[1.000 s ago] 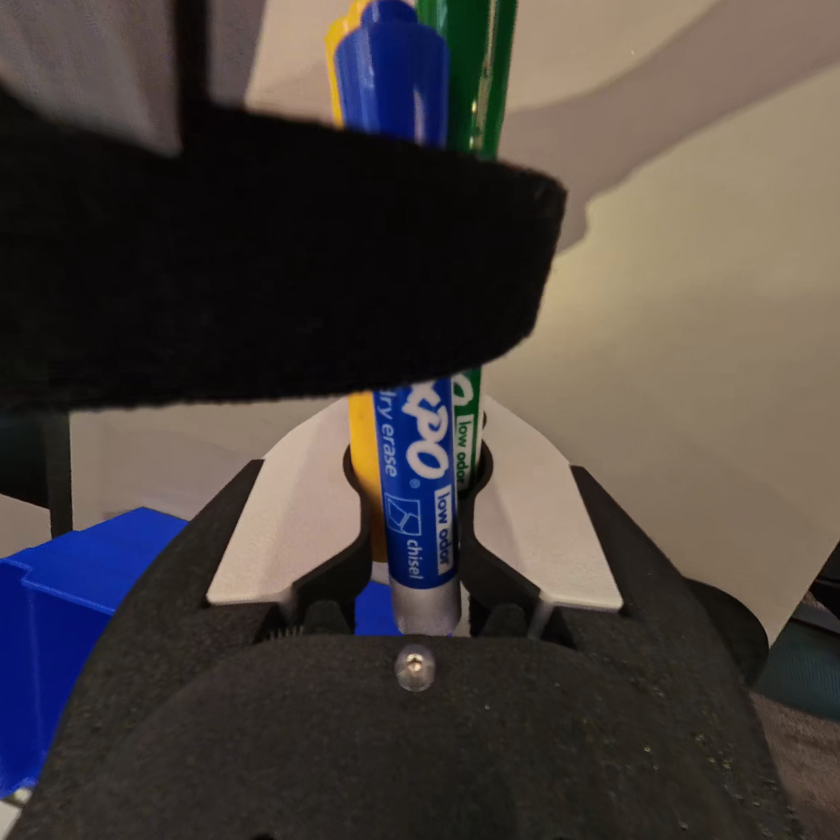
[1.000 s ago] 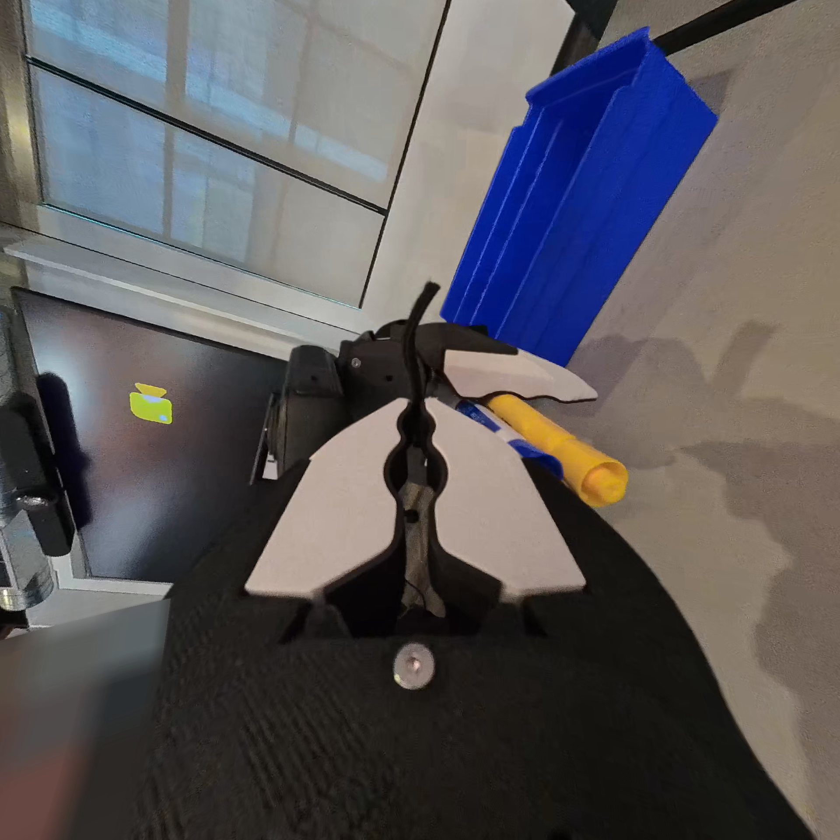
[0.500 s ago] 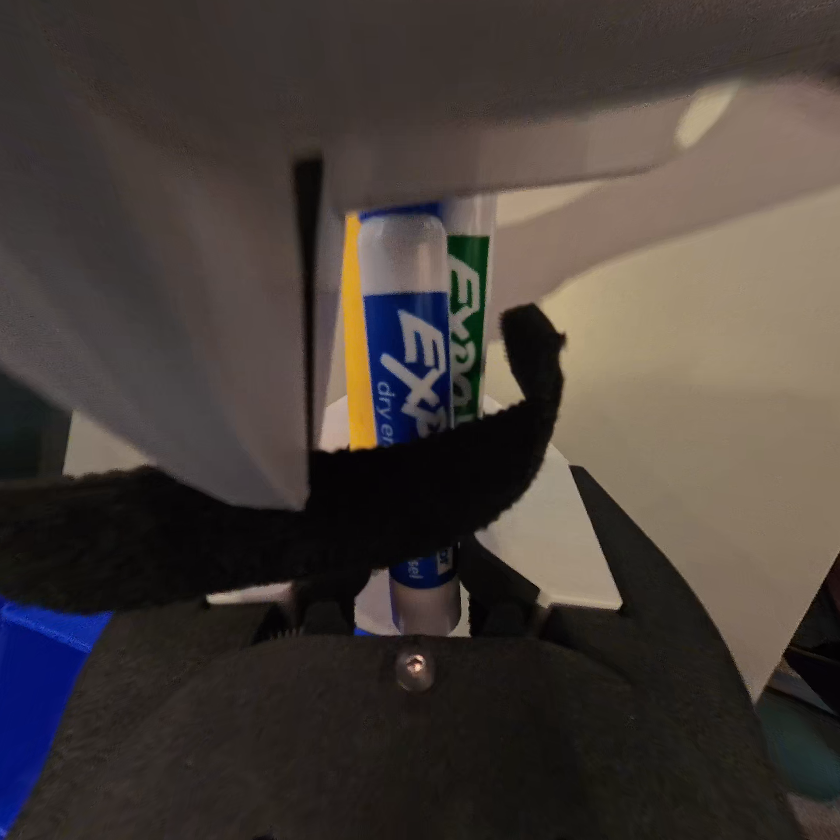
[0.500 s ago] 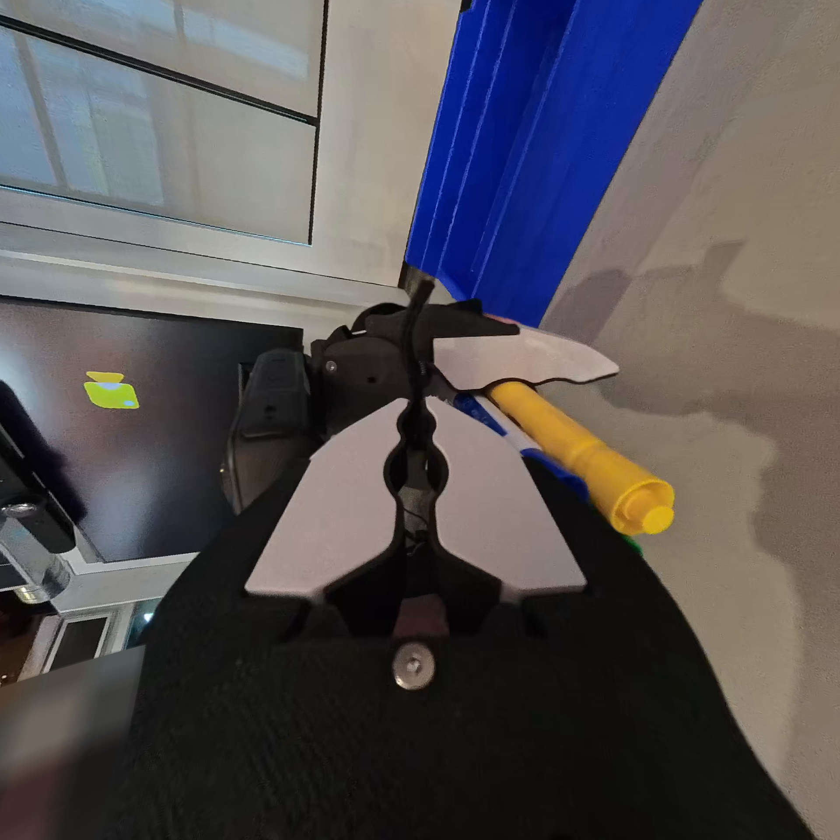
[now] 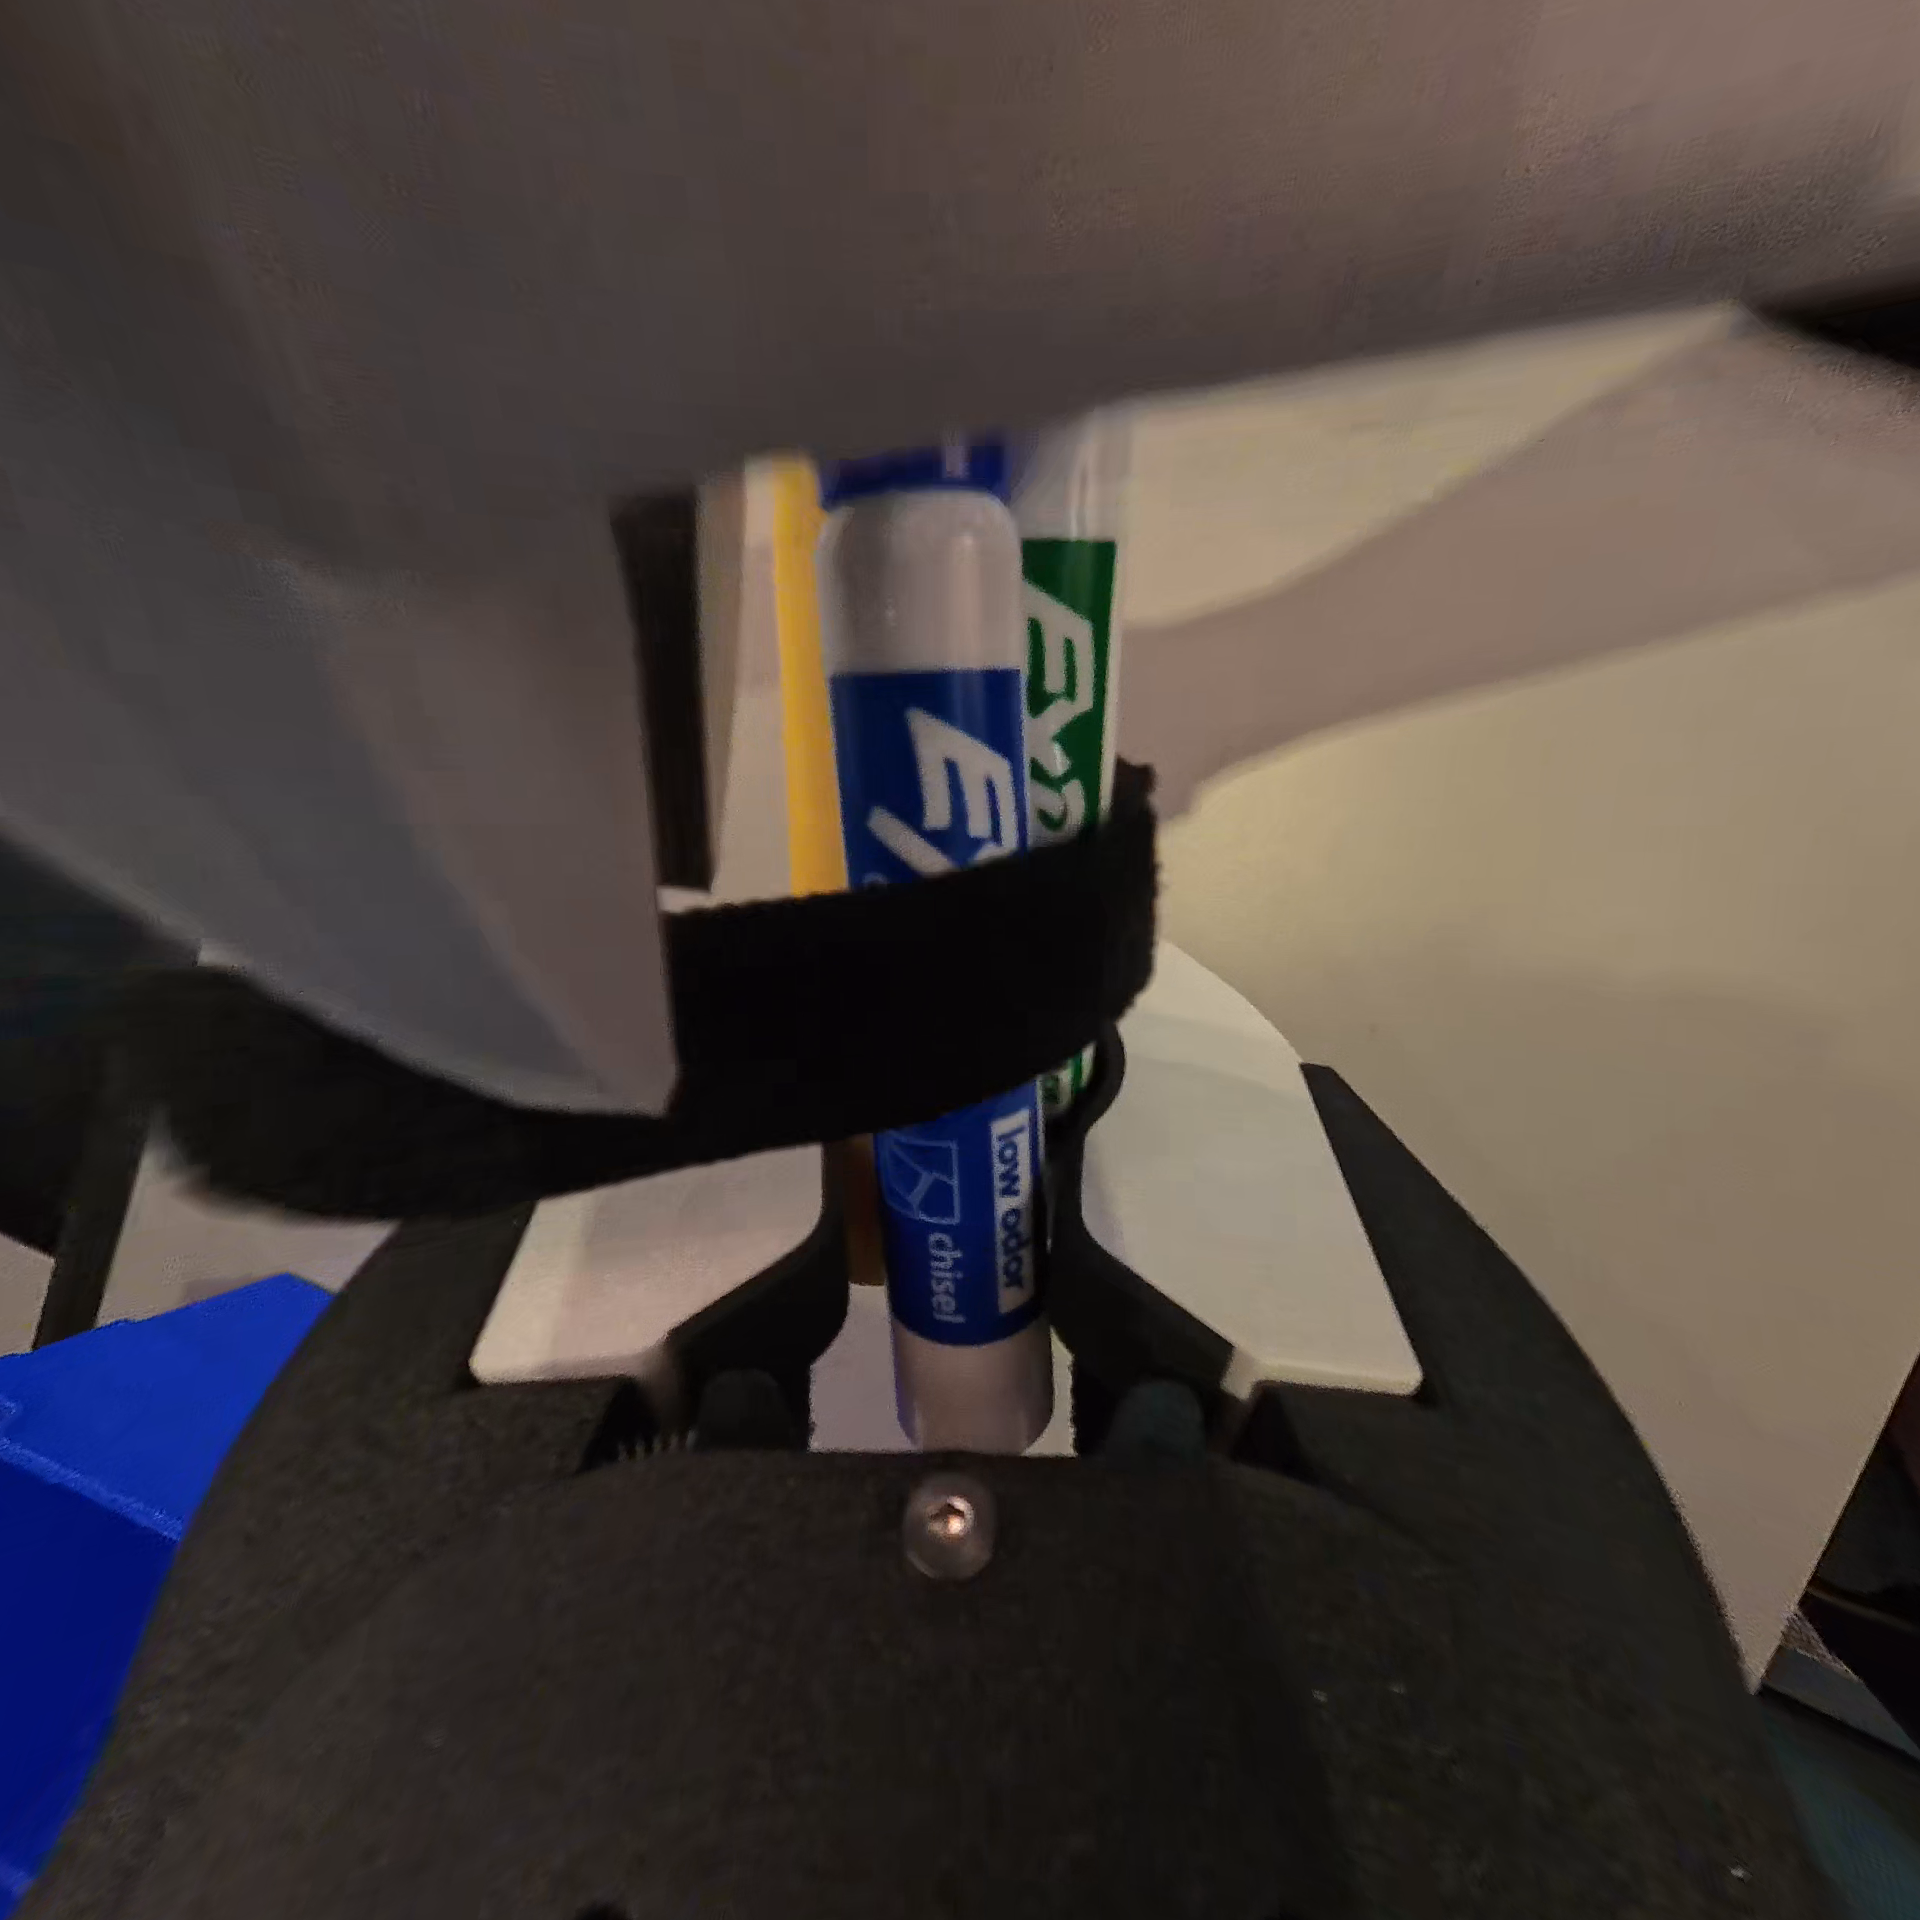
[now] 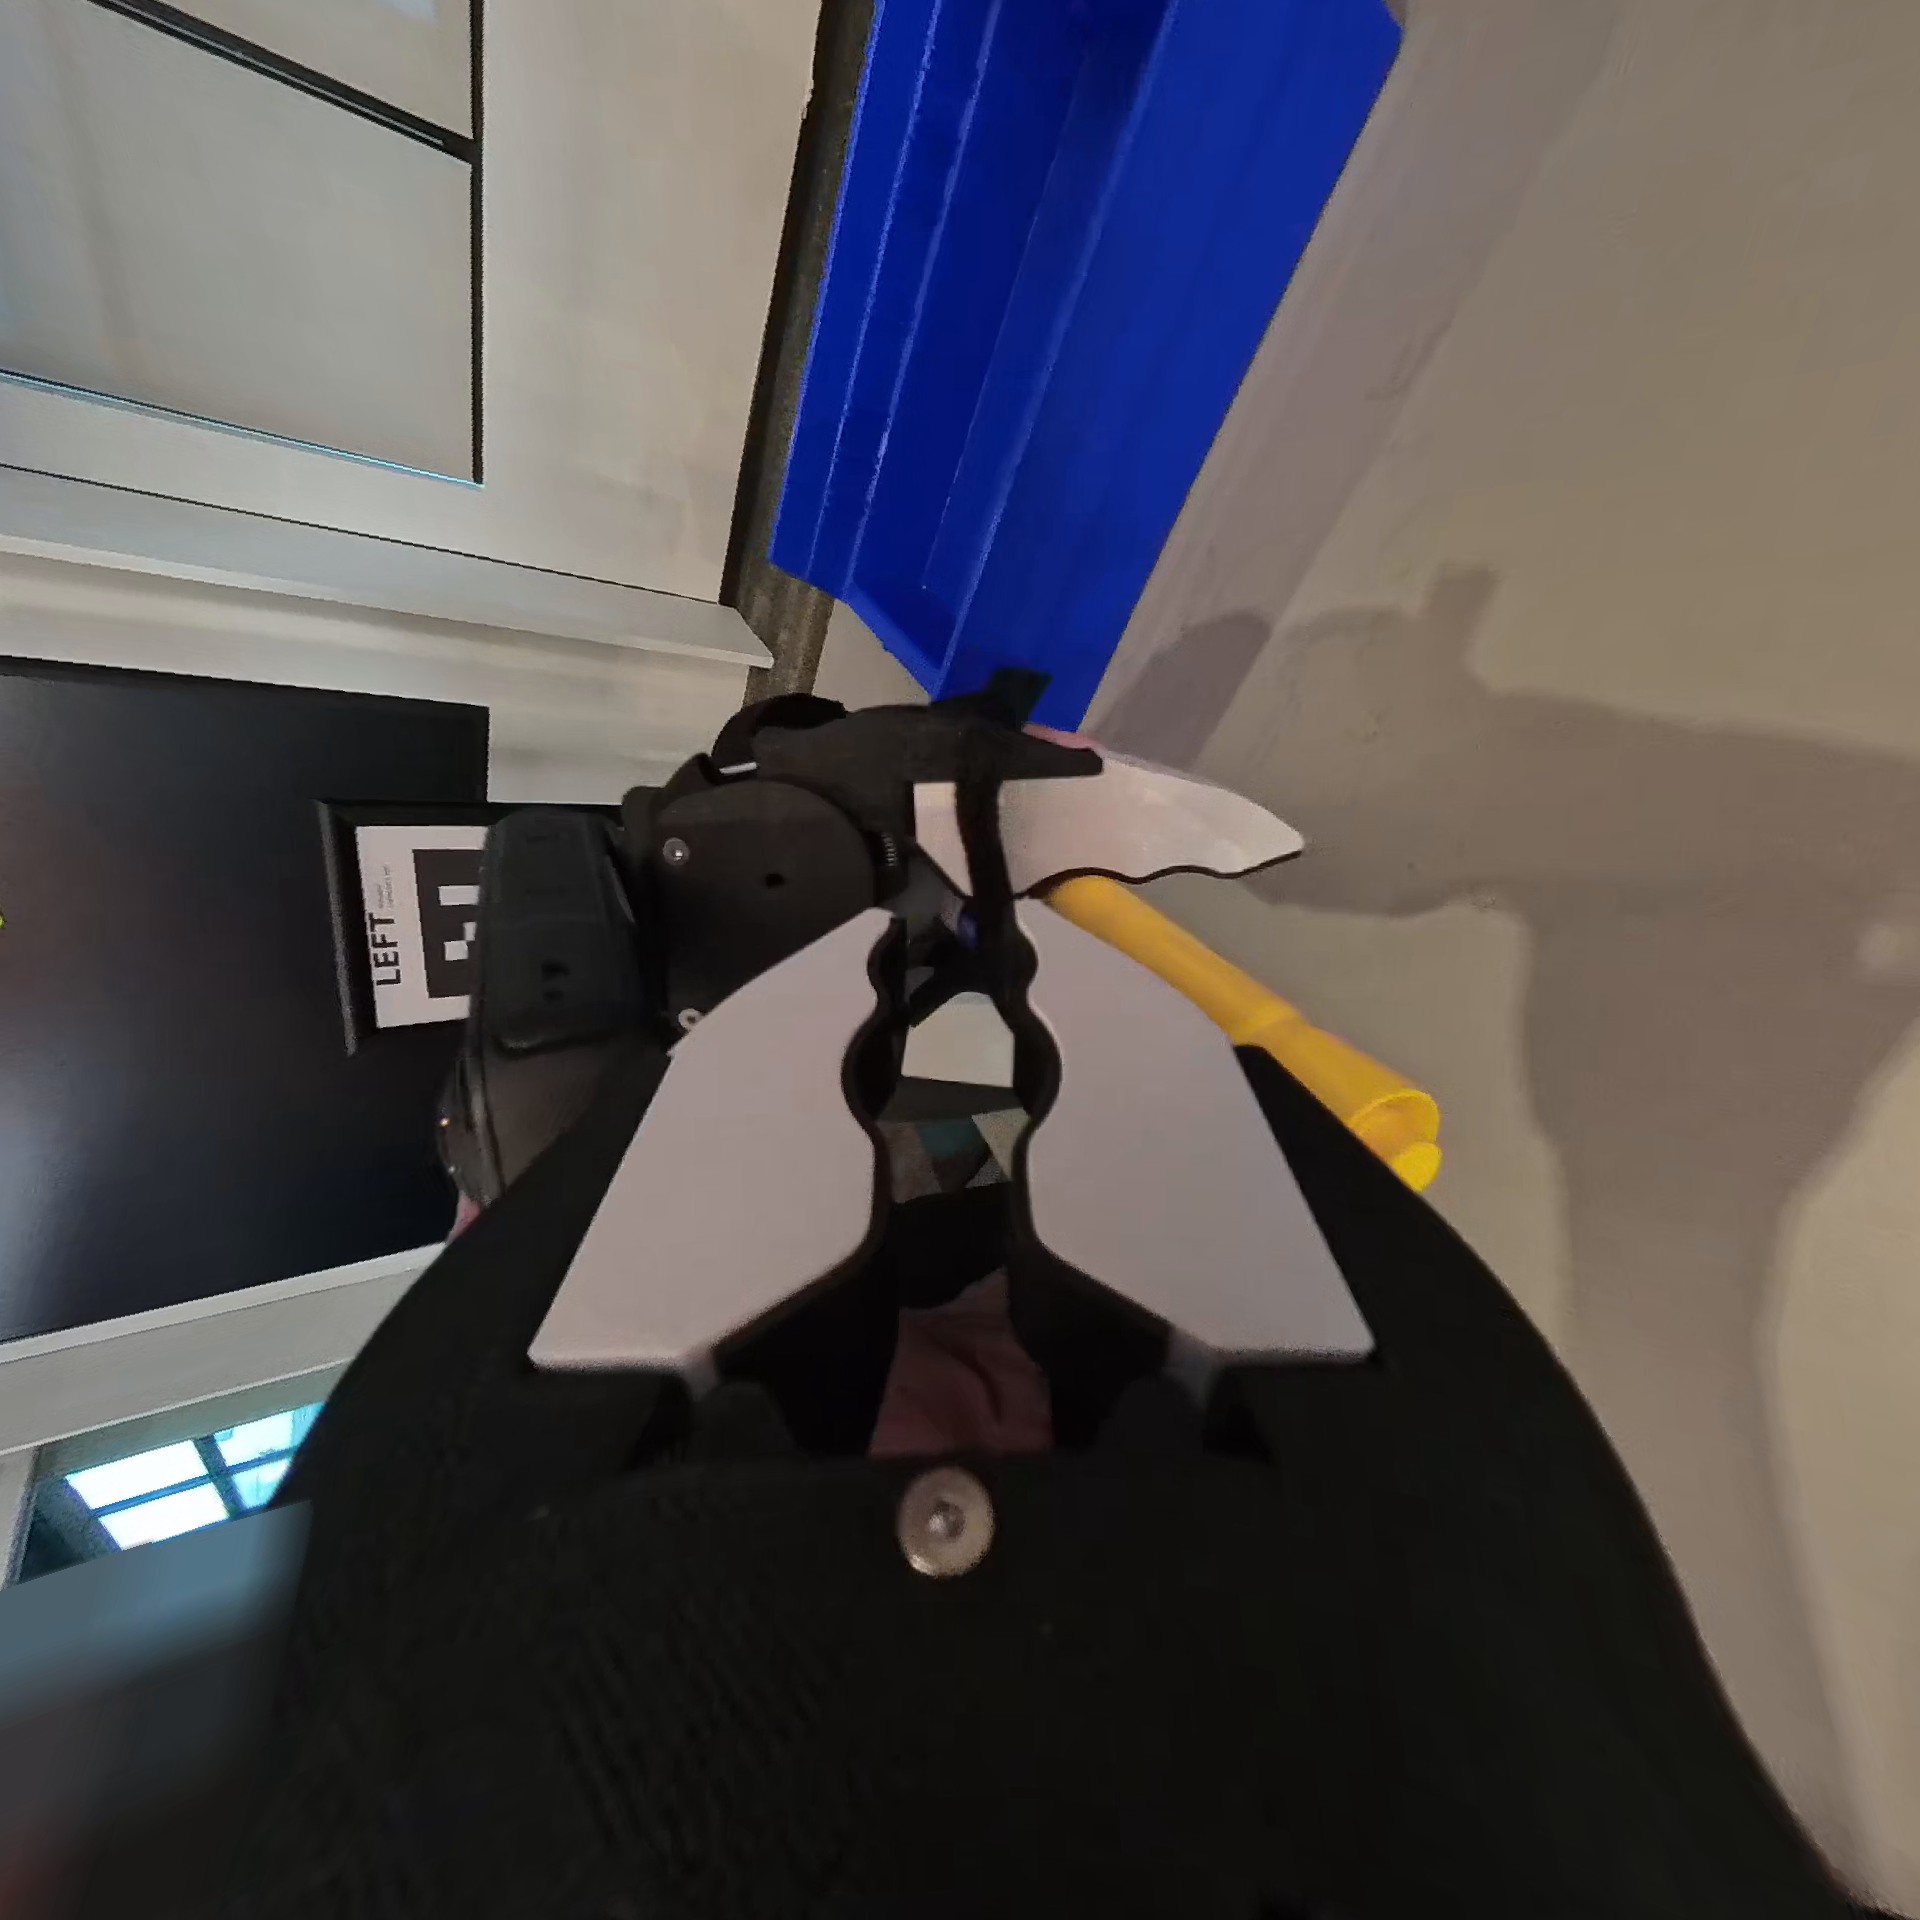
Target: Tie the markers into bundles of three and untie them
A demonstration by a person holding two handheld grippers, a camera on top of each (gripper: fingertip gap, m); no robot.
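Left gripper (image 5: 951,1174) is clamping three markers at their bases: blue marker (image 5: 935,935), yellow marker (image 5: 810,748) at its 9 o'clock, green marker (image 5: 1070,717) at 3 o'clock. Black strap (image 5: 894,977) is wrapping across them, tail trailing toward 8 o'clock. Only the left wrist view is showing this wrap. Right gripper (image 6: 951,997) is sitting with jaws parted, strap edge (image 6: 982,831) crossing its tips. Right wrist view is showing the yellow cap (image 6: 1382,1112), blue bin (image 6: 1039,343) at 12 o'clock and grey tabletop (image 6: 1662,623).
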